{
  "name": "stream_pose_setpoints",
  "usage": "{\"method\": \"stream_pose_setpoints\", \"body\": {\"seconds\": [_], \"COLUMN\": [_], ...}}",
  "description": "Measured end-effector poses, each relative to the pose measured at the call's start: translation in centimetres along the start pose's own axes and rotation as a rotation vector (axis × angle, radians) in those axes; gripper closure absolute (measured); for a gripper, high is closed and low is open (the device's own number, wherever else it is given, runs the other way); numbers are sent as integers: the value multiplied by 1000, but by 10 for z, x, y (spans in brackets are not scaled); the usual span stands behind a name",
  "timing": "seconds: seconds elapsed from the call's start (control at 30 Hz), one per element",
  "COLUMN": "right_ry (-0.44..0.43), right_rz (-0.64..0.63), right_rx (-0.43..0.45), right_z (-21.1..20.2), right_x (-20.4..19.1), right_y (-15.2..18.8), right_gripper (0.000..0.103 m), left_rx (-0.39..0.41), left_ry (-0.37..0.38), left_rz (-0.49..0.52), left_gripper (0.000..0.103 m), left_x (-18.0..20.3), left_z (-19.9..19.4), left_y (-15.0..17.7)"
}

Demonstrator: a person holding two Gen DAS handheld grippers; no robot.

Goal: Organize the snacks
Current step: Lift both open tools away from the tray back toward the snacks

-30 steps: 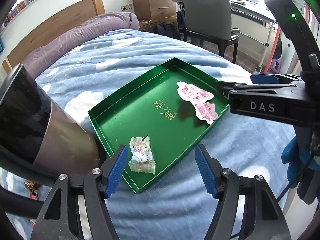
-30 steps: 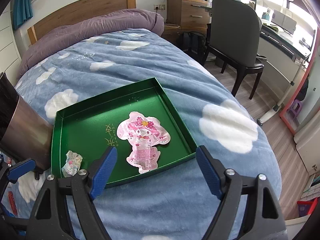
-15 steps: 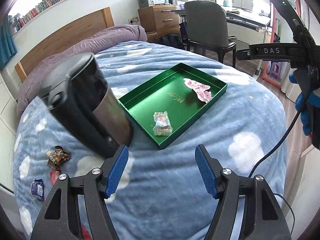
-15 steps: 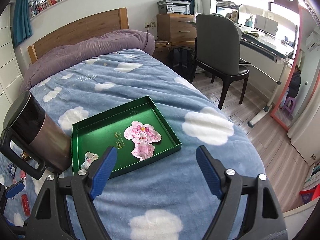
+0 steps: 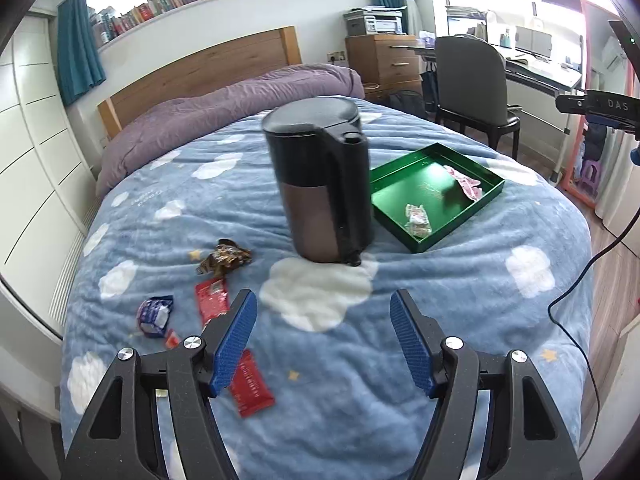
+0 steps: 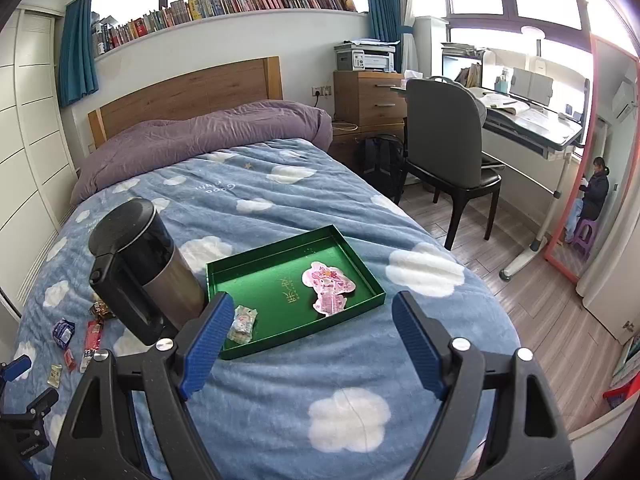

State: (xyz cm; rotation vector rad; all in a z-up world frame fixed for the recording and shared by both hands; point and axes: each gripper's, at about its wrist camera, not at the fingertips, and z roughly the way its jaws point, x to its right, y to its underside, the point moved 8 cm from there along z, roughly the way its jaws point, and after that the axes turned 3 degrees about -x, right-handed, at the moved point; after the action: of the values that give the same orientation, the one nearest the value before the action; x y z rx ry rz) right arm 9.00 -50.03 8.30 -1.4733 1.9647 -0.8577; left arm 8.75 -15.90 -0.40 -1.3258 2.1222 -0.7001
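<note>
A green tray (image 5: 486, 196) (image 6: 362, 270) lies on the blue cloud blanket and holds a pink character packet (image 5: 464, 187) (image 6: 327, 286) and a small crumpled pale packet (image 5: 417, 221) (image 6: 242, 324). Several loose snacks lie left of a dark kettle: a brown wrapper (image 5: 225, 259), a red packet (image 5: 211, 301), a blue-white packet (image 5: 155, 315) and a red bar (image 5: 252, 385). My left gripper (image 5: 323, 344) is open and empty above the blanket near the bed's foot. My right gripper (image 6: 310, 346) is open and empty, in front of the tray.
The dark kettle (image 5: 322, 184) (image 6: 140, 268) stands on the bed between tray and loose snacks. A purple duvet (image 6: 200, 140) lies at the headboard. A chair (image 6: 448, 152) and desk (image 6: 532, 116) stand right of the bed.
Both grippers have pulled back from the tray toward the bed's foot. The left view now takes in the kettle and the loose snacks. Both stay open and empty.
</note>
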Motion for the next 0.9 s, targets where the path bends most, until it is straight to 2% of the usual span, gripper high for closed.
{"method": "stream_pose_setpoints", "body": {"seconds": [0.23,0.5,0.7,0.9], "right_ry": [-45,-131,-185,-235], "right_rz": [-50,-101,-147,-185], "right_rx": [45,54,22,-41], "right_z": [-49,-80,-86,-74], "right_x": [-49,-107,-146,-184], "right_y": [5,22,45,69], "right_gripper": [0,0,0,0], "left_rx": [36,42,25,9], "left_ry": [-99,-210,-262,-269], "left_rz": [-99,-227,-295,-355], "left_gripper": [39,39,39,39], "left_x": [-83,-166,-205,-226], "left_z": [-47,-88,-102,-101], "left_y": [42,100,136,163]}}
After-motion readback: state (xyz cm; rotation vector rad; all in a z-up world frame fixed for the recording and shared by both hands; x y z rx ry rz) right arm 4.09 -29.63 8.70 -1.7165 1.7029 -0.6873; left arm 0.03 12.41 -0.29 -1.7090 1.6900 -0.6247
